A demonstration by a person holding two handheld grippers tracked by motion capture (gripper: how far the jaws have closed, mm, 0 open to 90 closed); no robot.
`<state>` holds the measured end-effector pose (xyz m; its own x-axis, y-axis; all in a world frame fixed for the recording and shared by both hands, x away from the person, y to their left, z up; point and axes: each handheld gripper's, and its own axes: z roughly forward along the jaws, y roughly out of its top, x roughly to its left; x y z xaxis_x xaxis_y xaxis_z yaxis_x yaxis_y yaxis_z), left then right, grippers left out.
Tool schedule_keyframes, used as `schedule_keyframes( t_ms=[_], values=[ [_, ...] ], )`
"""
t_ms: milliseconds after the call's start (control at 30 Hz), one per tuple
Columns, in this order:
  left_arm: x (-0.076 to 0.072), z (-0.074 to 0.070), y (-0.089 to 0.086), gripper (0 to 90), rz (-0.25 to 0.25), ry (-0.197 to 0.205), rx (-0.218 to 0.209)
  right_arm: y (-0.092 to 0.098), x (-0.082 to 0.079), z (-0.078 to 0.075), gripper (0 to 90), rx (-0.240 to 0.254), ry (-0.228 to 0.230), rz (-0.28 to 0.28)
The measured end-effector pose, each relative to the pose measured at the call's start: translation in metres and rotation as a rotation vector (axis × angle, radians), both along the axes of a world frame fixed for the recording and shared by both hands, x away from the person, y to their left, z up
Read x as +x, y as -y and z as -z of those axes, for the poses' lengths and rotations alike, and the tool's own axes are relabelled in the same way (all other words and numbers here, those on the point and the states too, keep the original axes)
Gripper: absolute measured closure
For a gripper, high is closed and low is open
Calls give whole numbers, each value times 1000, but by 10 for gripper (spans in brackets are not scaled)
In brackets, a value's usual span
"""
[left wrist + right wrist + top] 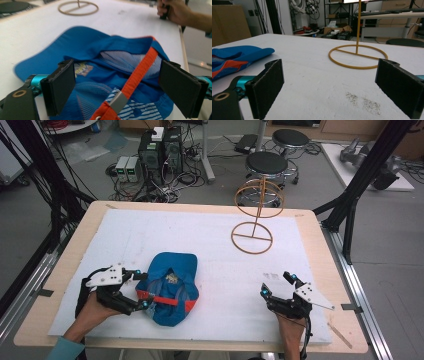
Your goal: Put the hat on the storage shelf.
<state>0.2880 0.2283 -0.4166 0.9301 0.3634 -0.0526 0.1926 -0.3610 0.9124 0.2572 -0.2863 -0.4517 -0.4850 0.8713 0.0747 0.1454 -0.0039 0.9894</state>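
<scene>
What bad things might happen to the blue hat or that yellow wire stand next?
1. The left tongs are open around the upside-down blue cap, right by its orange strap. Closing might pinch only the strap, so the floppy cap would dangle or slip.
2. The wire stand is thin, on a flat ring base. Bumping it with the cap could tip it.
3. The open right tongs rest far from both, so they can't steady anything quickly.

Two black round stools (267, 163) on the floor beyond the table, computer towers (161, 151), tangled cables (150, 190)
</scene>
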Motion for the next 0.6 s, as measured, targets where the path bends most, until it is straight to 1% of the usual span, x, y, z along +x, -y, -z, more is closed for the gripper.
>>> schedule_keyframes(
  t_ms=[133,200,267,333,400,433,467,500,600],
  values=[
    [0,8,11,149,35,-22,39,0,0,0,74,0,0,0],
    [0,11,15,152,43,-29,69,0,0,0,73,1,1,1],
    [1,14,17,152,52,-43,90,0,0,0,73,2,1,0],
    [0,16,18,153,51,-65,100,0,-1,0,74,2,1,0],
    [1,17,18,164,54,-67,106,0,-1,0,73,5,2,0],
    [0,18,17,192,64,-81,119,0,-1,0,73,6,2,0],
    [0,18,17,212,64,-81,119,0,-1,0,73,6,2,0],
    [-1,19,18,226,76,-86,135,0,-1,0,73,8,0,1],
    [-2,19,19,268,74,-78,147,0,-1,0,73,6,3,0]
  ],
)
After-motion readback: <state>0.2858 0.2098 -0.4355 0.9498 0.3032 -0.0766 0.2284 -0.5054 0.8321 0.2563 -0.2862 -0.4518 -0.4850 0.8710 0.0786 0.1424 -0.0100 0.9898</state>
